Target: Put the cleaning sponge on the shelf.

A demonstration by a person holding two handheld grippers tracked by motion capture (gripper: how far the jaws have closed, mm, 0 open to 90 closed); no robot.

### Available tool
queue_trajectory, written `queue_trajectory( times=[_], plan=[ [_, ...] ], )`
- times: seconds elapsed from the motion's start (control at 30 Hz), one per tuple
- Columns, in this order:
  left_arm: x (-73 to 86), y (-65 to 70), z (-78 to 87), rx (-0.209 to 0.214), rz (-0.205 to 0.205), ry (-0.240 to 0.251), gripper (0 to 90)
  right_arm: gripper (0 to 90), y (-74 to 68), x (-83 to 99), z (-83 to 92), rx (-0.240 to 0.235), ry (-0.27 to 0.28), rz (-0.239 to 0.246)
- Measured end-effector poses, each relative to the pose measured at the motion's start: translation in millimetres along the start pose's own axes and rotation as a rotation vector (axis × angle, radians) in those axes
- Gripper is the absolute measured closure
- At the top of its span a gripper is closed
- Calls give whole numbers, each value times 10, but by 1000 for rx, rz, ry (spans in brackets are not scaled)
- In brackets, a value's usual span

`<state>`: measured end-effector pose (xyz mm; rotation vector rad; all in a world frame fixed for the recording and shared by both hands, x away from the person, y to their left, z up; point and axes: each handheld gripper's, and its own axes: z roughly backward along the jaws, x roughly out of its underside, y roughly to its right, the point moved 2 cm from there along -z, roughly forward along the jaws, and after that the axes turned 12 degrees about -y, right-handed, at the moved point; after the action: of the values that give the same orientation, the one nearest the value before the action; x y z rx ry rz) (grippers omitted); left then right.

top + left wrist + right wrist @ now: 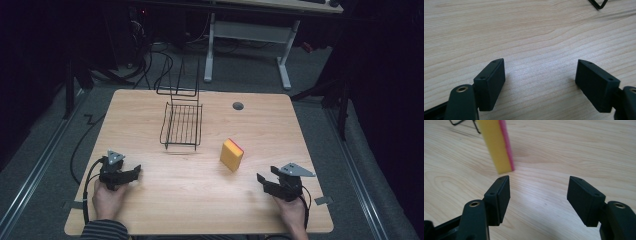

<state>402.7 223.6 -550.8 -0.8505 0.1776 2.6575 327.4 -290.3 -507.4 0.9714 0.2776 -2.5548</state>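
1. Since the sponge [232, 155] stands on edge on the table [150, 210], apart from the wire rack [182, 124], I judge the work barely begun: grasping and moving remain.
2. My right gripper [538, 185] is wide open, empty, near the sponge.
3. My left gripper [540, 72] is wide open, empty.

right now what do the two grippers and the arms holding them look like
Both are matte black. The left gripper and right gripper each carry a grey three-cornered plate on top and trail a black cable. Their jaws are flat rectangular blocks with small screw holes, on arms with a brass-ringed pivot. A dark striped sleeve covers the left forearm.
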Motion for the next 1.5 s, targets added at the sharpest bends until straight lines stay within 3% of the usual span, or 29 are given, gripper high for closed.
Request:
queue_trajectory(
  times=[0.2,0.63,0.97,1.27,1.5],
  plan=[
    [0,0,0,1,0,0,248,355,-186,-117,-45,-40,15,49],
    [0,1,0,1,0,0,248,355,-360,-378,-188,-84,38,90],
    [0,0,0,1,0,0,247,367,-411,-537,-343,-80,49,91],
    [0,0,0,2,0,0,246,434,-407,-590,-482,-102,35,70],
    [0,0,0,2,0,0,246,492,-406,-598,-519,-84,34,72]
  ],
)
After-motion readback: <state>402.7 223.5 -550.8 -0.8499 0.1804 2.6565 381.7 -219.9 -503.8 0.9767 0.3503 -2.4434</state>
